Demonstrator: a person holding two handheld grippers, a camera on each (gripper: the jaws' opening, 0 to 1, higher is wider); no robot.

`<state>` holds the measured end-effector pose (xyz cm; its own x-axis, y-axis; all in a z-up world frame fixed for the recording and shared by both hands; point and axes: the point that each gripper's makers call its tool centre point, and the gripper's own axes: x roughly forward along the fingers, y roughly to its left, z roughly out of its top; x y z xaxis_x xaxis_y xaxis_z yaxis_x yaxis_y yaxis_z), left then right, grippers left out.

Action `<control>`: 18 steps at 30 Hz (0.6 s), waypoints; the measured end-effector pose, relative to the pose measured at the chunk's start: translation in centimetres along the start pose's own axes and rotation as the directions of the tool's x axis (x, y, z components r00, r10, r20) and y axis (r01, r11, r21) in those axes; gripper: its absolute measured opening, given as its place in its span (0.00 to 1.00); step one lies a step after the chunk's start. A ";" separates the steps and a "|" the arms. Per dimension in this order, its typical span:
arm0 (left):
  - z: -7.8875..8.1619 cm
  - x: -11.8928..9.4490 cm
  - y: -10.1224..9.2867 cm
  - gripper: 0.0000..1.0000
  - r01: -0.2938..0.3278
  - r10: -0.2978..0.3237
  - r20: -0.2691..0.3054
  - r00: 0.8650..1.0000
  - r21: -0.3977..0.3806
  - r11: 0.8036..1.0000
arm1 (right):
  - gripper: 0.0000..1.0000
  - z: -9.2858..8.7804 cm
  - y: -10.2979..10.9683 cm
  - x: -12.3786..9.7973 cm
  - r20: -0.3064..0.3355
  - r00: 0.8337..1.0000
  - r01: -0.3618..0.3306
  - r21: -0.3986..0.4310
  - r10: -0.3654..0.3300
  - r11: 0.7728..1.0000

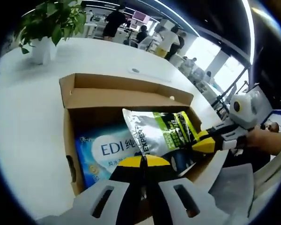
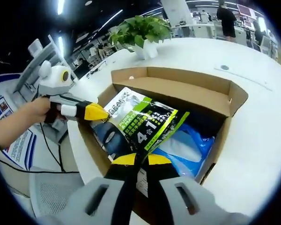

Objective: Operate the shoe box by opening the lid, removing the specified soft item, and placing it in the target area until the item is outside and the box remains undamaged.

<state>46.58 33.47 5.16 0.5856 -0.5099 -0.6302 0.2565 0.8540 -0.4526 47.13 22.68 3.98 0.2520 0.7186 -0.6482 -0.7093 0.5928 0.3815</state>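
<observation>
Currently: box (image 2: 178, 86) open; my right gripper (image 2: 139, 158) pinching pouch (image 2: 145, 123), left gripper (image 1: 143, 160) pressed together; lift pouch slowly, clear of box walls.

Both views are looking down at close range into the open shoe box (image 1: 131, 101) (image 2: 178, 86) from opposite sides of it, sharing its interior and the white counter (image 1: 28, 122) (image 2: 262, 140) around it.
</observation>
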 end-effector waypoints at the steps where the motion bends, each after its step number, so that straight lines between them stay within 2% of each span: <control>1: 0.1 -0.1 -0.1 0.00 -0.001 0.001 0.002 1.000 0.001 1.000 | 0.03 0.2 -0.1 -0.1 0.007 1.000 -0.001 0.004 0.001 1.000; 8: 1.1 -0.6 -1.7 0.00 -0.016 0.016 0.004 1.000 0.040 0.999 | 0.01 1.5 -0.2 -2.0 0.045 0.999 0.015 0.054 -0.018 0.998; 18: 2.7 -0.5 -4.8 0.00 -0.002 0.000 0.014 1.000 0.094 0.996 | 0.00 2.5 -1.5 -5.4 0.085 0.996 0.023 0.157 -0.037 0.987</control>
<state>47.11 29.86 9.33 0.5967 -0.5080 -0.6212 0.3265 0.8608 -0.3904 48.47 18.79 8.52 0.3332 0.7245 -0.6034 -0.5913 0.6590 0.4648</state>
